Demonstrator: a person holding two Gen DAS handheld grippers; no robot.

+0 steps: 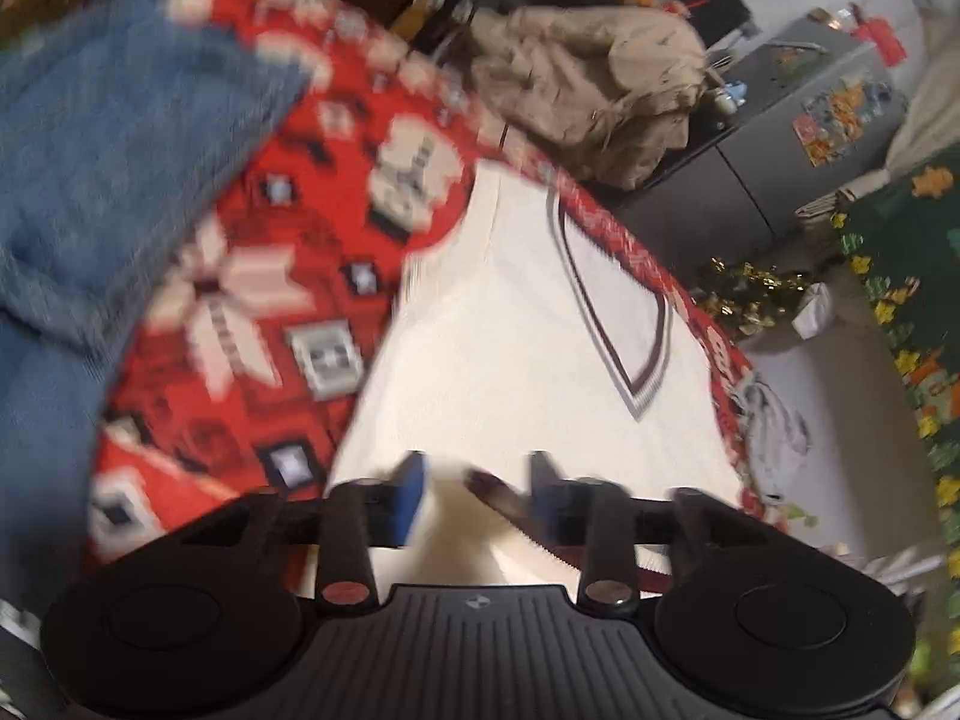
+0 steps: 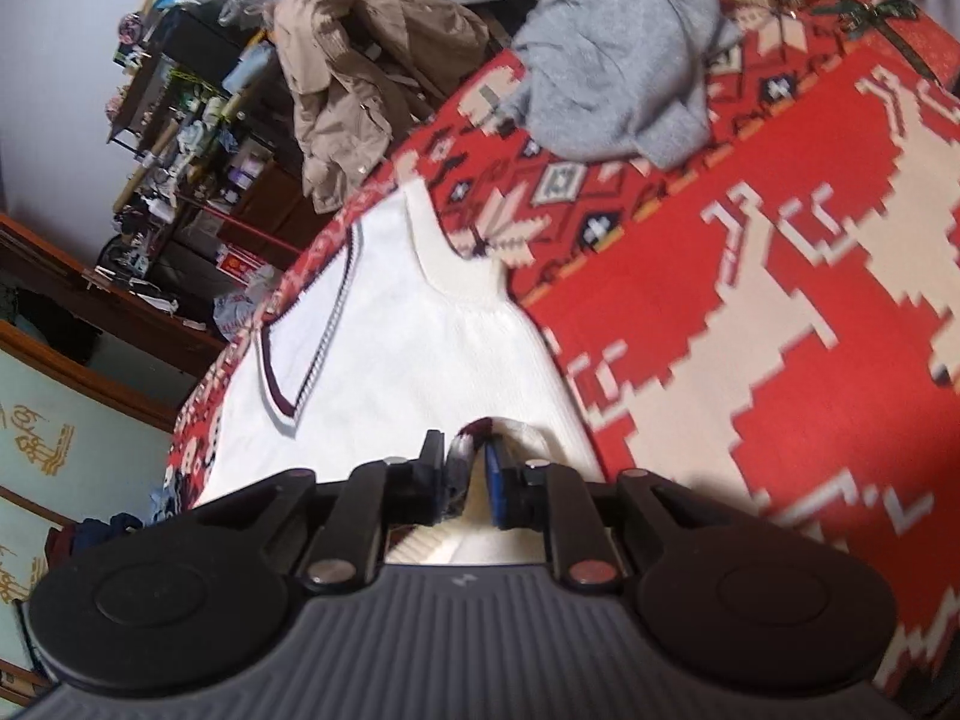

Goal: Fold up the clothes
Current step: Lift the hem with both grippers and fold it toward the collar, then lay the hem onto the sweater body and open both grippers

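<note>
A white knit vest with a dark-trimmed V-neck lies flat on a red patterned blanket. In the left wrist view my left gripper is shut on a bunch of the vest's near edge, where a strip of dark trim shows between the blue pads. This view is blurred. Seen from the right wrist, the vest stretches away along the blanket's left edge. My right gripper is shut on a raised fold of its near edge.
A blue denim garment lies on the blanket to the left. A grey sweater is crumpled at the far end. A beige jacket hangs beyond the blanket's edge, with cluttered shelves and a grey cabinet behind.
</note>
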